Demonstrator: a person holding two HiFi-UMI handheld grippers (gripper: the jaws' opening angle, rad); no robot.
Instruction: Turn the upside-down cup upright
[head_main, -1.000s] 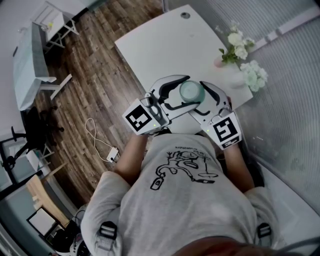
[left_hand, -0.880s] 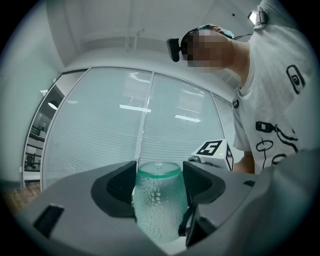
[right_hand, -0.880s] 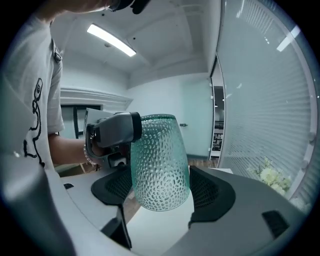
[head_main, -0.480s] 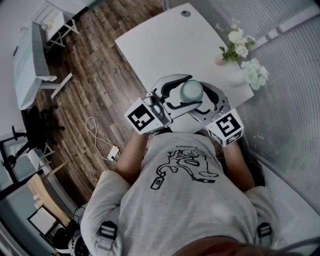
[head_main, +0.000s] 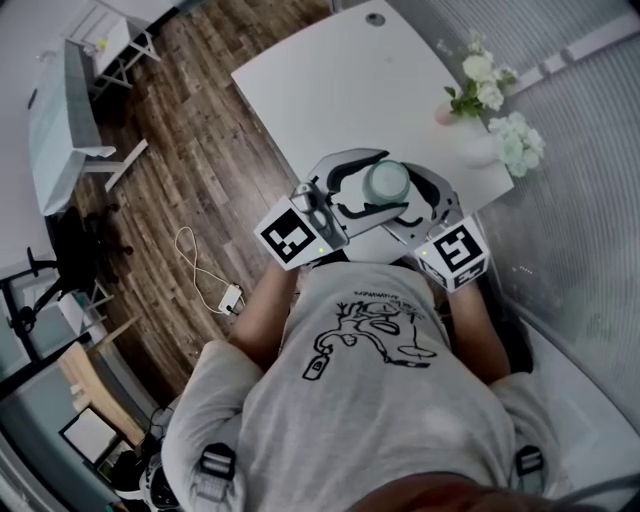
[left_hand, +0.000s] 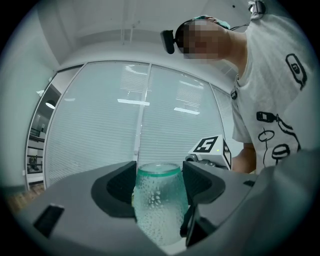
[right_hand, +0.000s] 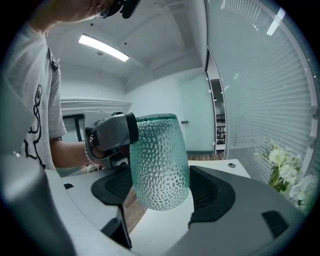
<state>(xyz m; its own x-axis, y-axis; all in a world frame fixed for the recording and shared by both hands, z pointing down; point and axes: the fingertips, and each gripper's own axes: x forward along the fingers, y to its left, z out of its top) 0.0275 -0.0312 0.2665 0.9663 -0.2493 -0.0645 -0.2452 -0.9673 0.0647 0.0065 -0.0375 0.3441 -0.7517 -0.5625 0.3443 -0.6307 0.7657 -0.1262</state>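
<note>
A pale green dimpled glass cup (head_main: 386, 181) hangs in the air over the near edge of the white table (head_main: 330, 80), rim upward. My left gripper (head_main: 370, 185) comes from the left and my right gripper (head_main: 403, 196) from the right. In the left gripper view the cup (left_hand: 159, 200) fills the gap of the left gripper (left_hand: 159, 182), both pads against its sides. In the right gripper view the right gripper (right_hand: 159, 187) has its pads on the lower part of the cup (right_hand: 160, 160), and a left gripper finger (right_hand: 117, 131) presses near the rim.
White flowers (head_main: 480, 85) in a pale vase (head_main: 475, 150) stand on the table's right side, close to the grippers. A slatted blind wall (head_main: 560, 180) runs along the right. Wooden floor with a cable and plug (head_main: 205, 275) lies to the left of the table.
The cup stays between both grippers. The right gripper's marker cube has turned and shifted slightly up, and the left gripper's cube has edged a little to the right.
</note>
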